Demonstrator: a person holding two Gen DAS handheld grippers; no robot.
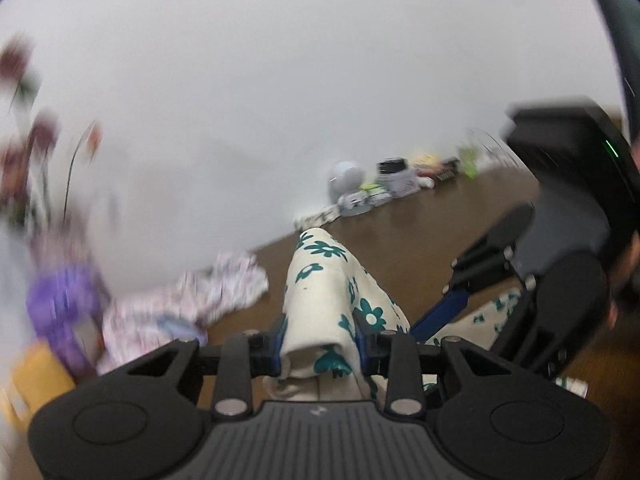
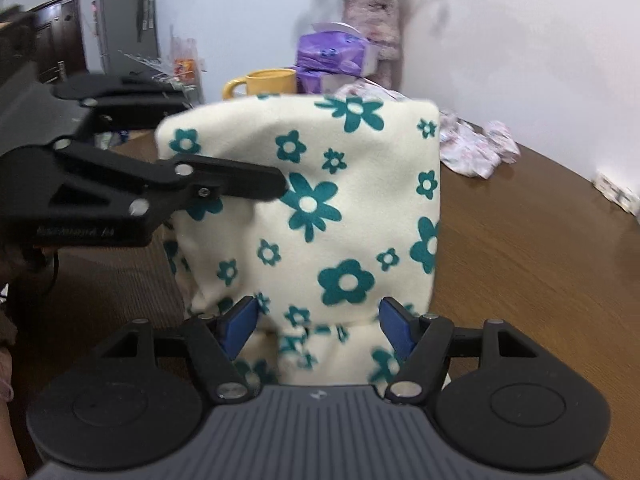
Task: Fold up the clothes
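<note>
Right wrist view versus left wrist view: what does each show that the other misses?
Only the right wrist view shows a dark door and a sharp yellow mug. Only the left wrist view shows the clutter along the wall. Both show the flowered cream cloth clamped in the left gripper and right gripper, and the brown table.

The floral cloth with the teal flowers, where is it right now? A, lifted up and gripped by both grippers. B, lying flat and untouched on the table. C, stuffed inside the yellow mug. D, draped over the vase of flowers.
A: the floral cloth stands raised off the wooden table, bunched between the left gripper fingers and also between the right gripper fingers.
</note>
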